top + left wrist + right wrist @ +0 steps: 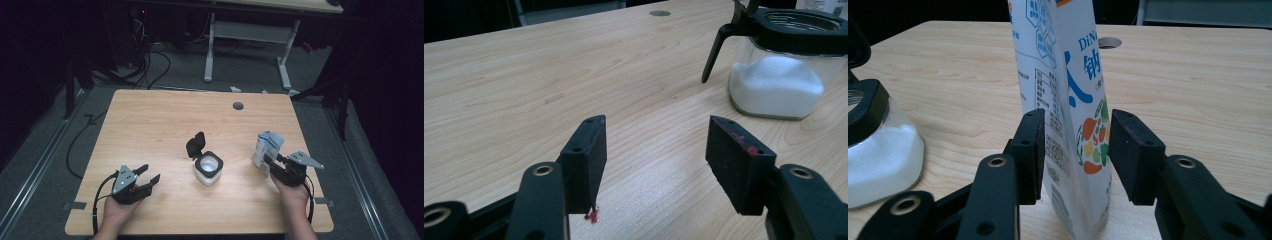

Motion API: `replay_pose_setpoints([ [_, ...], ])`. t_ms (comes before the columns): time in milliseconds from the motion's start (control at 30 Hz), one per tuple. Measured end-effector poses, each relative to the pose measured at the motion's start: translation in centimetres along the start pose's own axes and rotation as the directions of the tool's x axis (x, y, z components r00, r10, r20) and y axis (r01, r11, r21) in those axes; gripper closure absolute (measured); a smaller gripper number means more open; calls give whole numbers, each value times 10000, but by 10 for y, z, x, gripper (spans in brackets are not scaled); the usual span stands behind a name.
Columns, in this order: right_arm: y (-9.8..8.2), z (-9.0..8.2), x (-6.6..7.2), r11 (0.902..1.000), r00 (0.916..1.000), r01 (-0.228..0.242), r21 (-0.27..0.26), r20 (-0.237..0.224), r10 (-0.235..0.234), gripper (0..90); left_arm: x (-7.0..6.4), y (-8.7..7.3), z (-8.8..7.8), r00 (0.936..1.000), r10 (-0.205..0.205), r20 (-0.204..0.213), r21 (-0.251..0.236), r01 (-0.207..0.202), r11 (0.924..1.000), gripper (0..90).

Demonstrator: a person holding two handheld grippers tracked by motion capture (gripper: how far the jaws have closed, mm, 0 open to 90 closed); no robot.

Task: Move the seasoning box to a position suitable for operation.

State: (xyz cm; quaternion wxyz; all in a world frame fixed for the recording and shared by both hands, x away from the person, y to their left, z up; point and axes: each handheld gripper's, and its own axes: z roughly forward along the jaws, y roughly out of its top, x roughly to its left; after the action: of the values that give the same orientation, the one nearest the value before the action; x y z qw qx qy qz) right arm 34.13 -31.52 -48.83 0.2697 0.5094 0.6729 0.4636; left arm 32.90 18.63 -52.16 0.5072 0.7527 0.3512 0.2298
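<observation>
In the high view, the glass jar [208, 169] sat mid-table with its black lid [195, 145] flipped up, and everything else placed itself around it: the white-and-blue pouch [265, 149] stood upright well to the jar's right, with the right gripper [271, 165] at its base, while the left gripper [148, 177] rested to the jar's left, further off from the pouch. In the left gripper view, the jaws stood wide apart with nothing between them, and the jar [784, 65], part-filled with white grains, lay ahead and to the right. In the right gripper view, the pouch [1068, 100] rose vertically between the jaws, which stood open, both pads apart from it and not pressing; the jar [878, 150] lay off to the left. The right hand looked the nearer one for any regrasp or retreat.
</observation>
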Motion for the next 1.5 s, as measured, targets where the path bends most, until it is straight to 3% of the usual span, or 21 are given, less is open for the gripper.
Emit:
replay_pose_setpoints([
  [367,-7,-4,2,9999,10000,16,101,85,-17,509,0,0,0,10000,21,24,95,-22,10000,419],
  [1500,-40,-28,19,9952,9984,470,856,283,-496,503,-4,-2,5,9996,-9,295,367,-2,9993,418],
])
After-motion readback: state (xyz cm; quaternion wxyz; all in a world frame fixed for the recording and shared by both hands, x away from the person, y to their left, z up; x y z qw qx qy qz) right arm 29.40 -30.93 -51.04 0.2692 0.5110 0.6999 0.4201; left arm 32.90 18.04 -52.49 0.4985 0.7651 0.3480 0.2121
